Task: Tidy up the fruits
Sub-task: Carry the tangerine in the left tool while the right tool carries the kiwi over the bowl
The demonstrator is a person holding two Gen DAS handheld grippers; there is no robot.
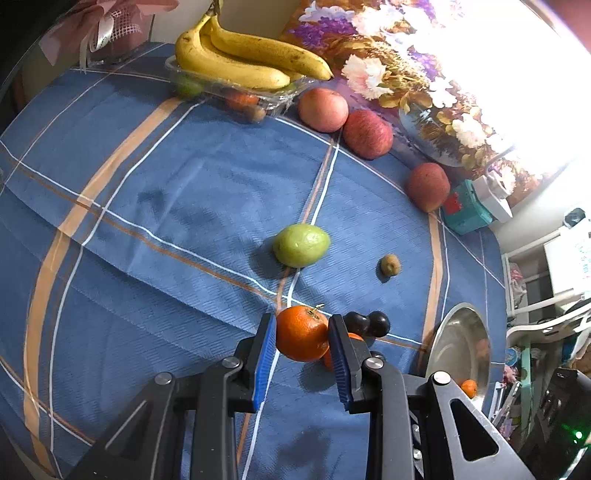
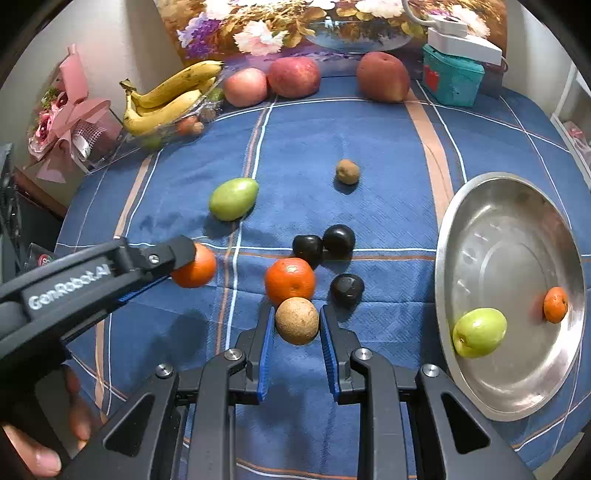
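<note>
My left gripper [image 1: 302, 332] is shut on an orange [image 1: 301, 333], held just above the blue cloth; it shows from the side in the right wrist view [image 2: 184, 254] with the orange [image 2: 197, 266]. My right gripper [image 2: 297, 321] is shut on a round brown fruit [image 2: 296, 320]. Another orange [image 2: 290, 281] and three dark plums [image 2: 338, 239] lie just beyond it. A green fruit [image 2: 233, 198] and a small kiwi [image 2: 347, 171] lie mid-table. The steel plate [image 2: 491, 229] on the right holds a green apple [image 2: 479, 332] and a small orange [image 2: 555, 304].
Bananas [image 2: 166, 99] lie on a clear tray [image 1: 280, 99] of fruit at the back left. Three red apples [image 2: 293, 76] line the back edge by a floral picture [image 2: 332, 22]. A teal box [image 2: 452, 79] stands back right; a pink bouquet [image 2: 70, 118] far left.
</note>
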